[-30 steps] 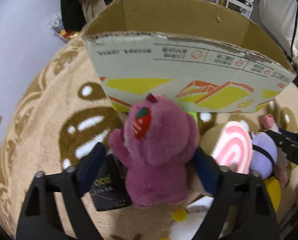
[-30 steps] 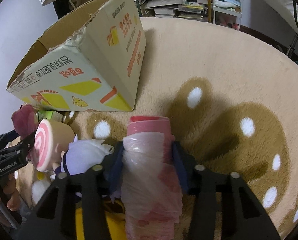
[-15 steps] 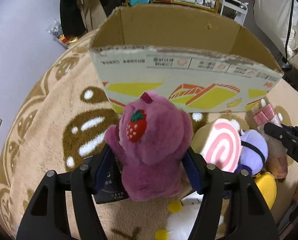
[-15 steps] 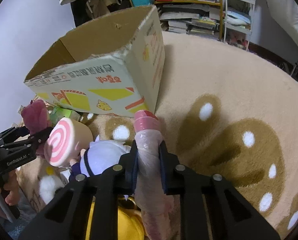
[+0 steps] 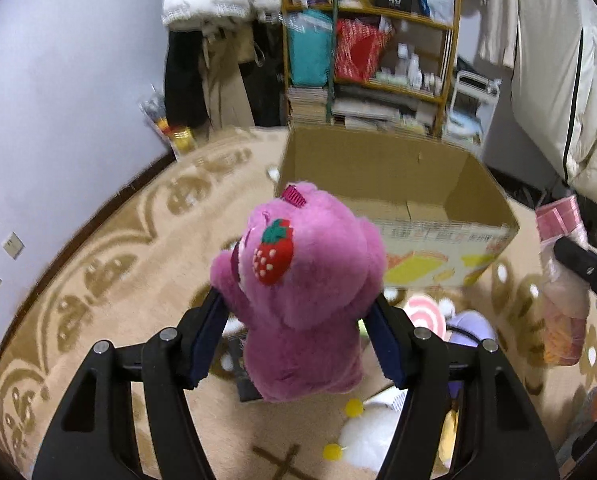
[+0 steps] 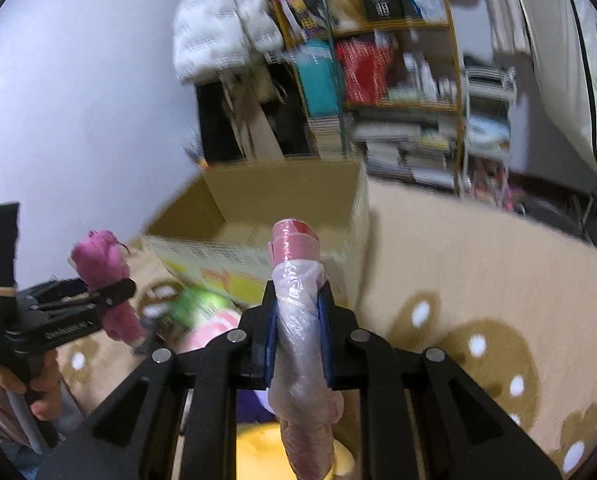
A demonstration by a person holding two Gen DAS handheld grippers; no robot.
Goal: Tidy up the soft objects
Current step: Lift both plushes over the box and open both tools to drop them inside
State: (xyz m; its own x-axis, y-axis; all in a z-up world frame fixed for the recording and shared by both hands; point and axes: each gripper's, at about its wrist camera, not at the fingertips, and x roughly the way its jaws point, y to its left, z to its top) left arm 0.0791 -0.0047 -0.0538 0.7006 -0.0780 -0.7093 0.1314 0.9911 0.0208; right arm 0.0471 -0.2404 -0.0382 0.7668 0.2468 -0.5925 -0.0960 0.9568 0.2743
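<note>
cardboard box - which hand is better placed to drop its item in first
Probably the right. The right gripper holds the plastic-wrapped pink roll with its tip already over the near rim of the cardboard box. The left gripper's purple plush bear looks farther back.

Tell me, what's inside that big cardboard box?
The cardboard box looks empty: bare bottom flaps show in both views. Its near corners are hidden by the purple plush bear and the plastic-wrapped pink bundle.

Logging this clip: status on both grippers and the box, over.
Left gripper shut on purple plush bear. Right gripper shut on pink wrapped roll. Cardboard box open ahead, path looks clear.
</note>
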